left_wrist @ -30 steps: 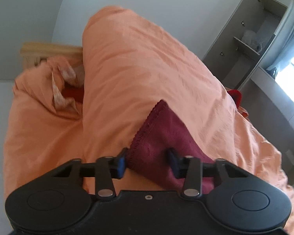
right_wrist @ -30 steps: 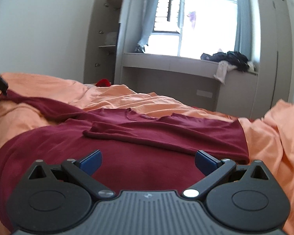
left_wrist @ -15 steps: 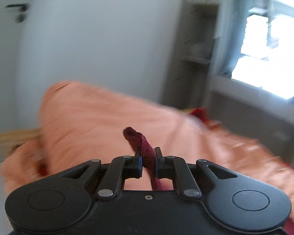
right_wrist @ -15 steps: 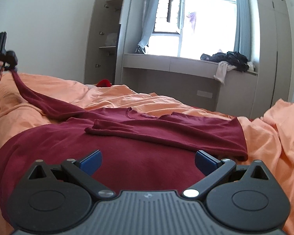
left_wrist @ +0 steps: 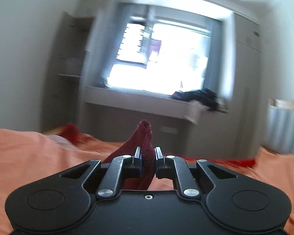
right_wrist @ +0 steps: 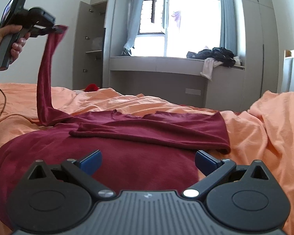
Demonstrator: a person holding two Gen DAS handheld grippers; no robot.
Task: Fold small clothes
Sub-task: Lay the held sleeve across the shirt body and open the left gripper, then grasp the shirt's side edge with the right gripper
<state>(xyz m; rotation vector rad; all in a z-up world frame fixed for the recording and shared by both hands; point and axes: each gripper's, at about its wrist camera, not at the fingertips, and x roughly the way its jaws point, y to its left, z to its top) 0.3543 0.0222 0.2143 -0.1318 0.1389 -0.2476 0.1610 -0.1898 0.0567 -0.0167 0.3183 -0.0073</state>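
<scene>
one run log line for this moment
step: fold sleeve | left gripper: shut on sleeve, raised above bed | right gripper: open over shirt | other sleeve: folded across shirt

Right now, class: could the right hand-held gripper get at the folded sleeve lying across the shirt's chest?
Probably yes: the right hand-held gripper is open, and nothing lies between it and the folded sleeve.
</scene>
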